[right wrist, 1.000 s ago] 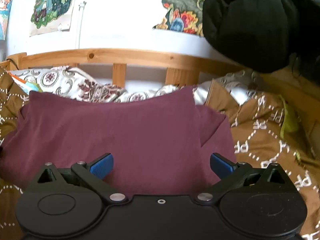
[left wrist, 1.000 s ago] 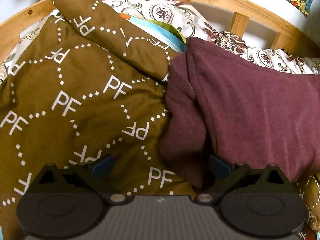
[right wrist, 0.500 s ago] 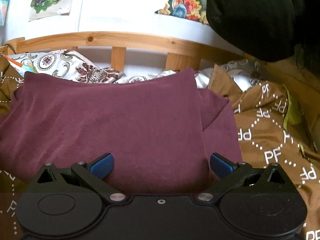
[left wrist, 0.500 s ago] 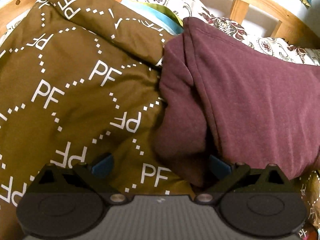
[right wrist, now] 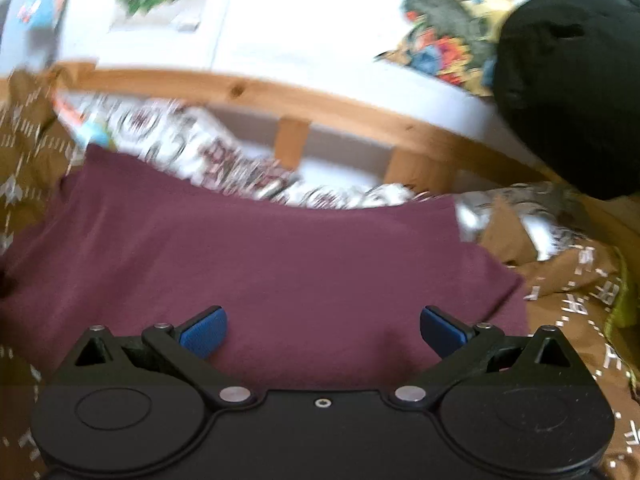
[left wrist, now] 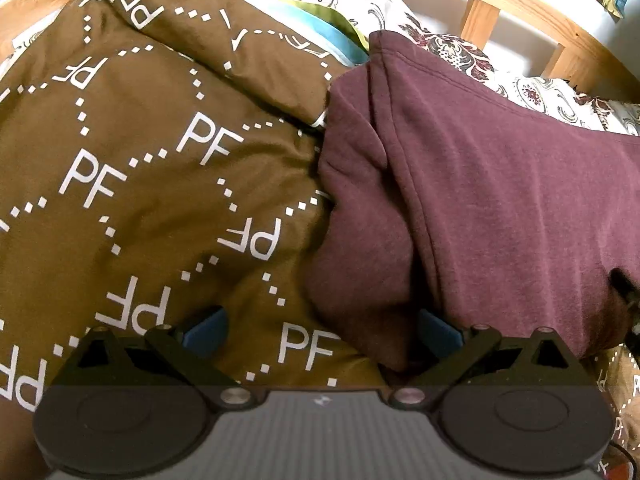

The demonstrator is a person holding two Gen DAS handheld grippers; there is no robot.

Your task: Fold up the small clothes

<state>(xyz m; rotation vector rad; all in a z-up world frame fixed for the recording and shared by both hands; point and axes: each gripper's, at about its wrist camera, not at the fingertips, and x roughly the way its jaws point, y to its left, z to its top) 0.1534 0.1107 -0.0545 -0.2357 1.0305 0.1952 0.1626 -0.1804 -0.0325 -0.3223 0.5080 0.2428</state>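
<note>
A maroon shirt (left wrist: pixel 500 200) lies spread on a brown duvet printed with white "PF" letters (left wrist: pixel 120 152). Its left sleeve (left wrist: pixel 360 248) is bunched along the shirt's left side. My left gripper (left wrist: pixel 320 330) is open at the near left corner of the shirt; its right blue pad (left wrist: pixel 438 330) is tucked under the sleeve's edge and its left pad (left wrist: pixel 206 330) is over the duvet. In the right wrist view the shirt (right wrist: pixel 280 264) fills the middle. My right gripper (right wrist: pixel 322 330) is open and empty just above its near part.
A wooden bed rail (right wrist: pixel 320 100) runs behind the shirt, with a patterned white pillow (right wrist: pixel 224 152) against it. A black garment (right wrist: pixel 568 80) hangs at the upper right. Posters (right wrist: pixel 440 32) are on the white wall. A blue and green cloth (left wrist: pixel 324 28) peeks out beyond the duvet.
My left gripper has moved forward and lower toward the shirt's left sleeve. My right gripper has tilted and swung, blurring its view; both stay open.
</note>
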